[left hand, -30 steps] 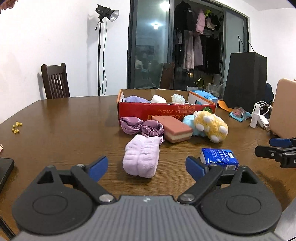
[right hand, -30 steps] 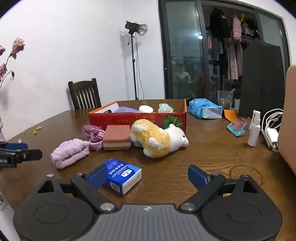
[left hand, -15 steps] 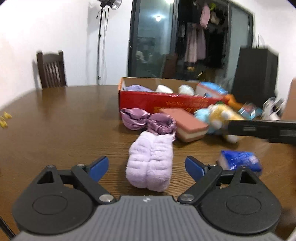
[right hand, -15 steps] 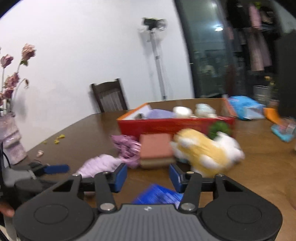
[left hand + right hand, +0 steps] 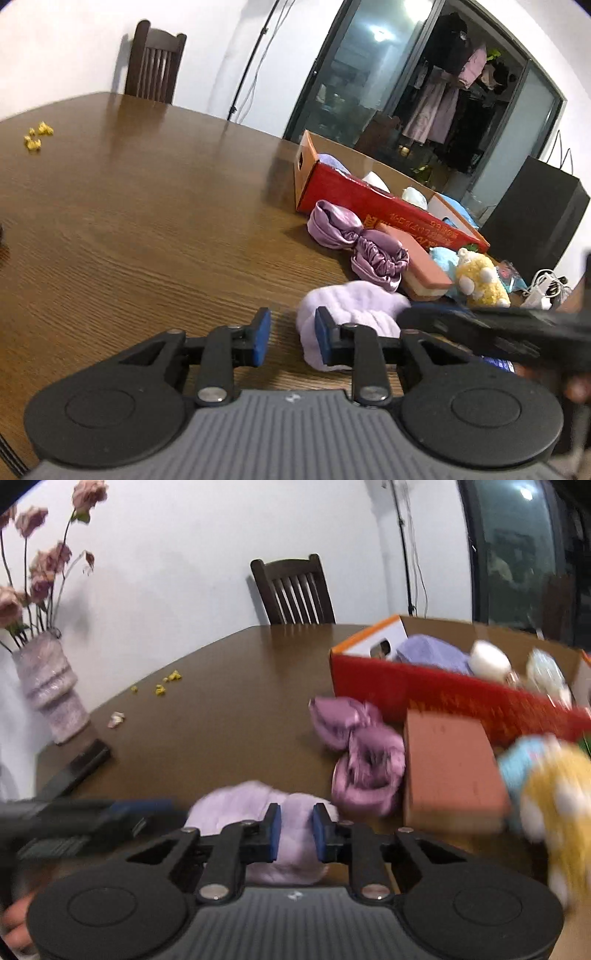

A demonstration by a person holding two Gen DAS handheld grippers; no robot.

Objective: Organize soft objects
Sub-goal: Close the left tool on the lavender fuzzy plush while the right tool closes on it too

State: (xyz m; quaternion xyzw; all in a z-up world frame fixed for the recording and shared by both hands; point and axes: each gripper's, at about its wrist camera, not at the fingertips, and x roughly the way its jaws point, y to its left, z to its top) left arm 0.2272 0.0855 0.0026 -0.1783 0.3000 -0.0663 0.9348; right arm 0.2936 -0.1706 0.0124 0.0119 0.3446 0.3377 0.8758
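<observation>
Table [image 5: 147, 221] bears the red box [image 5: 354, 192] at 1 o'clock in the left view, the lilac towel [image 5: 354, 306] lying before it by the scrunchies [image 5: 376, 258]. Towel's long axis runs from the grippers toward the box. Left gripper [image 5: 291, 336] and right gripper [image 5: 296, 830] are both closing, narrow, towel behind the pads, grip unconfirmed; best to bite deep into the roll's near end before lifting.

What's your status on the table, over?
Both grippers closing: left gripper beside lilac towel, empty; right gripper around its end. Red box path clear.
</observation>
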